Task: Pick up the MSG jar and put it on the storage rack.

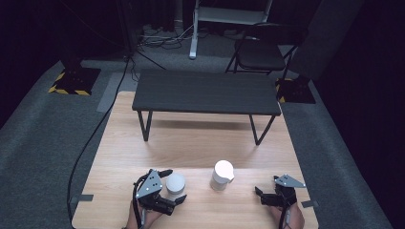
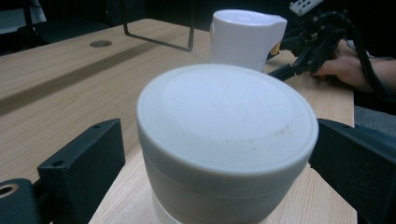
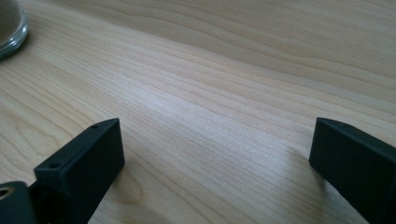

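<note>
No readable text or label seems visible on anything.

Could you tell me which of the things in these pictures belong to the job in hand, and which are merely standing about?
In the job:
- squat white round lidded jar, between the open left gripper jaws
- taller white spouted container
- right gripper, open over bare wood

Standing about:
- low dark bench
- black folding chair

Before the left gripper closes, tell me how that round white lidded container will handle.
The white container looks rigid and smooth-walled, so it may slip between the left gripper's flat black jaws. Short, wide and flat-topped, it probably won't tip. Its lid looks like a separate piece and might lift off.
</note>
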`<state>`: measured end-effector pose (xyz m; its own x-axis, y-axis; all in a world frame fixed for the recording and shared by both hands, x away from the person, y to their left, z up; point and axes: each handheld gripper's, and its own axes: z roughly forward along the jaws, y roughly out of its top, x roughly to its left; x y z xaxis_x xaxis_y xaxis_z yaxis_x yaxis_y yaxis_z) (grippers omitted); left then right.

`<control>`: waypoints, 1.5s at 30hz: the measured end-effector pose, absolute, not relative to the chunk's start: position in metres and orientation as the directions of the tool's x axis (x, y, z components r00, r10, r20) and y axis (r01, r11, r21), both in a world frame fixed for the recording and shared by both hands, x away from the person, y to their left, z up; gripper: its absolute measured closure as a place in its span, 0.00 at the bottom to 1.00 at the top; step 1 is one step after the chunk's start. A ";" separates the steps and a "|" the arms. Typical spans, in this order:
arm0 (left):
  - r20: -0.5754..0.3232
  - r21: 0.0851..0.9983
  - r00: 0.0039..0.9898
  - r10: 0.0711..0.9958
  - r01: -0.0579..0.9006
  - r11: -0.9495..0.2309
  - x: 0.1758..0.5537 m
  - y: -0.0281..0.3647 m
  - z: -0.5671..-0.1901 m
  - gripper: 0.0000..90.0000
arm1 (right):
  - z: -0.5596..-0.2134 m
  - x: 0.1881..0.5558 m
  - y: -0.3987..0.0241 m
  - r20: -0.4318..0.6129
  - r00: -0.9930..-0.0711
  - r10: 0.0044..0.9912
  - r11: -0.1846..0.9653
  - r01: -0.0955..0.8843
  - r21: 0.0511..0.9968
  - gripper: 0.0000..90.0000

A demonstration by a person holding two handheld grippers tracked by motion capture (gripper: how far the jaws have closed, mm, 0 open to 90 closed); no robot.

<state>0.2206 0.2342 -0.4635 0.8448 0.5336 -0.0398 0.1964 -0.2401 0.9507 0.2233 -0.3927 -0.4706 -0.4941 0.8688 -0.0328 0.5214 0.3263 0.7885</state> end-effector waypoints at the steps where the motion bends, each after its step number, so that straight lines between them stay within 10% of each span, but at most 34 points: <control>1: -0.037 0.950 0.845 0.533 0.195 -0.243 0.220 0.233 -0.463 0.04 | -0.471 0.223 -0.393 -0.033 -0.494 0.869 0.326 0.521 0.788 0.03; 15: -0.010 0.948 0.831 0.556 0.184 -0.258 0.214 0.229 -0.460 0.36 | -0.471 0.223 -0.393 -0.033 -0.494 0.869 0.326 0.521 0.789 0.03; 45: -0.003 0.948 0.827 0.562 0.181 -0.262 0.234 0.222 -0.420 0.37 | -0.472 0.221 -0.396 -0.043 -0.522 0.852 0.345 0.499 0.795 0.05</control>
<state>0.2337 0.2224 -0.4200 0.8273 0.5618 -0.0026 0.1809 -0.2620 0.9479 0.2207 -0.3958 -0.4721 -0.5218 0.8520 -0.0425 0.4989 0.3453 0.7949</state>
